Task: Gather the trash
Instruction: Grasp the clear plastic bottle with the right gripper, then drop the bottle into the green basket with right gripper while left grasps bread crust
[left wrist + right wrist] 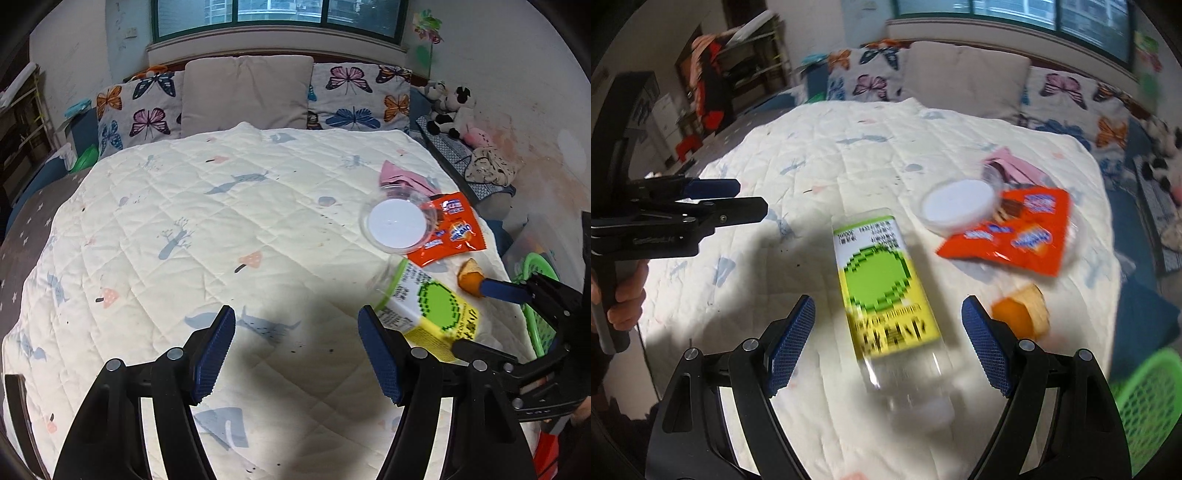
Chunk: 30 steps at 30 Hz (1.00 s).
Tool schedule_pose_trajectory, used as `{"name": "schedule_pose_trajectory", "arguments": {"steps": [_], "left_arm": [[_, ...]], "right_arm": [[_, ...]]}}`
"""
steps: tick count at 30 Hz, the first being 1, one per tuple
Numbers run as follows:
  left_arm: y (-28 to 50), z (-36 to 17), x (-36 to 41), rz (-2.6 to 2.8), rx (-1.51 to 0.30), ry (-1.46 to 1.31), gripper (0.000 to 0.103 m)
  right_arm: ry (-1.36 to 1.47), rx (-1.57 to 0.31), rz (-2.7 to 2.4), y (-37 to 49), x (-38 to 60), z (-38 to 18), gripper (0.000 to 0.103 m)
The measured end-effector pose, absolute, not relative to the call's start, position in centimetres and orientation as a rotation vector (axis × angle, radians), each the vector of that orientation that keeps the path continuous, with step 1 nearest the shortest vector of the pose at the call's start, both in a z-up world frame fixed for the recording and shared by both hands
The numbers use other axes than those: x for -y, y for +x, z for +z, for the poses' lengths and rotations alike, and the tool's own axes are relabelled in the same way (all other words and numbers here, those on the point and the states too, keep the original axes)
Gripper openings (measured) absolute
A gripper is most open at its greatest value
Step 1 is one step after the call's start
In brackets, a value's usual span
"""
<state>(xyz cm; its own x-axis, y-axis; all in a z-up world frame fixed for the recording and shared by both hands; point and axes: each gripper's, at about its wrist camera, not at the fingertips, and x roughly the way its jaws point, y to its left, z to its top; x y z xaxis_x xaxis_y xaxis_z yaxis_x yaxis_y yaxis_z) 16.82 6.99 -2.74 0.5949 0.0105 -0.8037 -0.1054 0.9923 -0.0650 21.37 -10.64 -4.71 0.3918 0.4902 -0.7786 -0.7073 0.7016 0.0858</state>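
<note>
A clear plastic bottle with a yellow-green label [886, 288] lies on the white quilt [849, 155], its cap end toward me, between the open jaws of my right gripper [888, 343]. An orange snack wrapper [1015, 236], a clear cup with a white lid [956, 205], a pink wrapper [1012, 166] and an orange-tan scrap [1023, 314] lie beyond and to the right. My left gripper [297, 354] is open and empty over the quilt [184, 221], left of the bottle [424, 306]. The right gripper [480, 321] reaches in from the right.
A green mesh basket [1148, 402] stands off the bed's right edge, also in the left wrist view [539, 317]. Butterfly pillows [144, 107] and a beige cushion [247, 92] line the headboard. Plush toys [454, 110] sit at the far right.
</note>
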Motion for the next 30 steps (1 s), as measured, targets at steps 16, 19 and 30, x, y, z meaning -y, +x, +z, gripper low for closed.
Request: {"name": "schedule_pose_trajectory", "arguments": {"steps": [16, 19, 30], "left_arm": [[17.1, -4.0, -8.0, 0.067, -0.955, -0.133, 0.067], [17.1, -3.9, -7.9, 0.064, -0.954, -0.131, 0.067], [17.1, -3.4, -4.6, -0.001, -0.939, -0.085, 0.067]], "right_arm": [[-0.359, -0.934, 0.821, 24.2, 6.5, -7.6, 0.064], [-0.353, -0.924, 0.816, 24.0, 6.9, -7.2, 0.060], [-0.248, -0.815, 0.709, 21.5, 12.9, -1.7, 0.058]]}}
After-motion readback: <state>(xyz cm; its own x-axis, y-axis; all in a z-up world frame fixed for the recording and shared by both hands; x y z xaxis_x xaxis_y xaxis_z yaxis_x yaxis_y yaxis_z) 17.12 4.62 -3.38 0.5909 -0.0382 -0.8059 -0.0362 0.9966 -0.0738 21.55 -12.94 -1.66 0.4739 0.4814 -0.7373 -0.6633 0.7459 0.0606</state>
